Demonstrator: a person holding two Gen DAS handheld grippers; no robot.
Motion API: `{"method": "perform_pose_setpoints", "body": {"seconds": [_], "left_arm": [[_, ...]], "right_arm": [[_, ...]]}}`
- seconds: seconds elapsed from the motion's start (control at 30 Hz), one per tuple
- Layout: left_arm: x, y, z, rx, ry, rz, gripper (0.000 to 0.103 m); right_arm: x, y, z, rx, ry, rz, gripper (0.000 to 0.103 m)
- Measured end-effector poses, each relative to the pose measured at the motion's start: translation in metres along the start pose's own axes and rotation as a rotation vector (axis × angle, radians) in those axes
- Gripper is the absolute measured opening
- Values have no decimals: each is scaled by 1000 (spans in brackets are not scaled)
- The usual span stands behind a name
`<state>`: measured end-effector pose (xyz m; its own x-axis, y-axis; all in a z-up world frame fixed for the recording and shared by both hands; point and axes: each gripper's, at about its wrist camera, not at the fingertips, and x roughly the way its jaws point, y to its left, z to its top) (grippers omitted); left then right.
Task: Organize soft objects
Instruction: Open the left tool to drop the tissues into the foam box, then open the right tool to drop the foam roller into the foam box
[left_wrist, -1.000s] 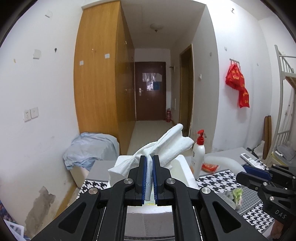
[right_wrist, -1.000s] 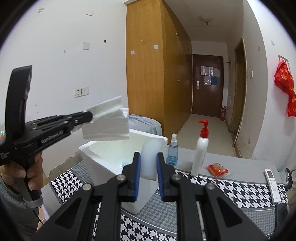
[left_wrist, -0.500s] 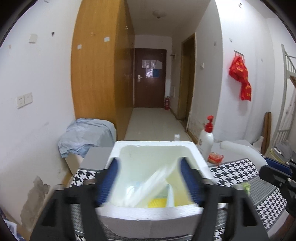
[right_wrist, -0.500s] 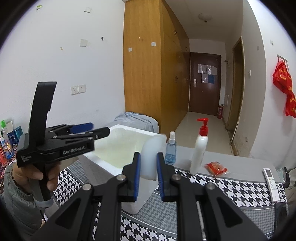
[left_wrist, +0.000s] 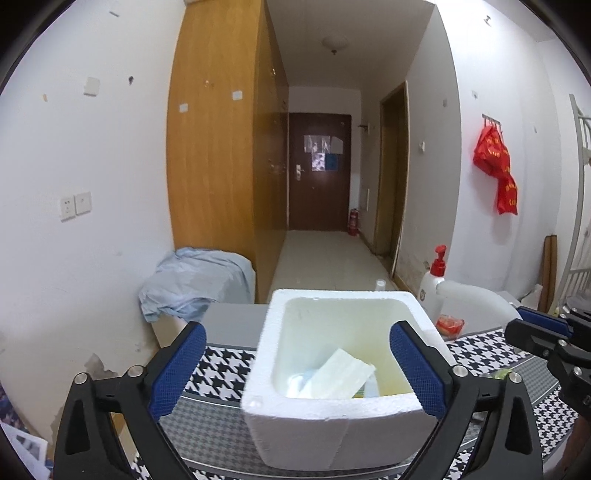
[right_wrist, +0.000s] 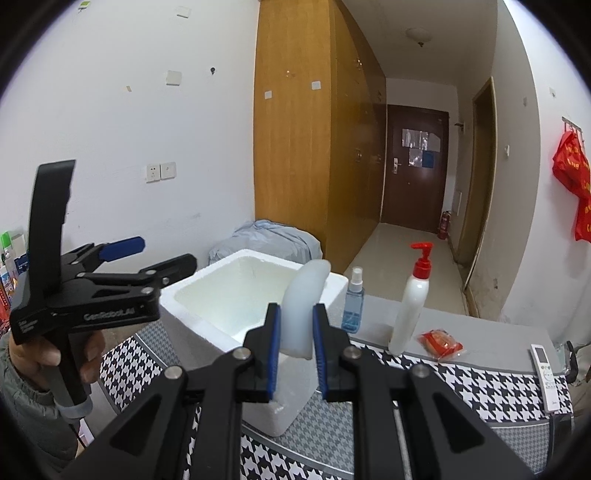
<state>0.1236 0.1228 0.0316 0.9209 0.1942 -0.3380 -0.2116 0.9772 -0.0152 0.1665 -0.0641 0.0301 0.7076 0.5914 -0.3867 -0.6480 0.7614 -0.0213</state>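
A white foam box (left_wrist: 343, 413) stands on the houndstooth table; it also shows in the right wrist view (right_wrist: 229, 291). A folded white cloth (left_wrist: 338, 374) lies inside it with other soft items. My left gripper (left_wrist: 297, 369) is open and empty, its jaws spread wide just above the box's near rim; it shows from the side in the right wrist view (right_wrist: 155, 254). My right gripper (right_wrist: 295, 350) is shut on a curved translucent white soft piece (right_wrist: 304, 306), held to the right of the box; the piece also shows in the left wrist view (left_wrist: 476, 299).
A white pump bottle with red top (right_wrist: 412, 306), a blue spray bottle (right_wrist: 352, 306), a red snack packet (right_wrist: 439, 341) and a remote (right_wrist: 546, 373) stand behind on the grey table part. A blue cloth bundle (left_wrist: 192, 284) lies by the wall.
My left gripper opened and let go of the white cloth, which dropped into the foam box. My right gripper kept hold of the soft piece.
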Motion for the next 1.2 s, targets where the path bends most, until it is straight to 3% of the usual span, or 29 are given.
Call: {"method": "perform_pose_setpoints", "body": {"seconds": [0.6, 1.2], "left_arm": [[-25, 20, -8, 10, -30, 55, 102], [-34, 34, -25, -2, -9, 60, 102]], "right_arm": [[28, 19, 17, -27, 15, 30, 21], [61, 29, 22, -46, 81, 88, 21]]}}
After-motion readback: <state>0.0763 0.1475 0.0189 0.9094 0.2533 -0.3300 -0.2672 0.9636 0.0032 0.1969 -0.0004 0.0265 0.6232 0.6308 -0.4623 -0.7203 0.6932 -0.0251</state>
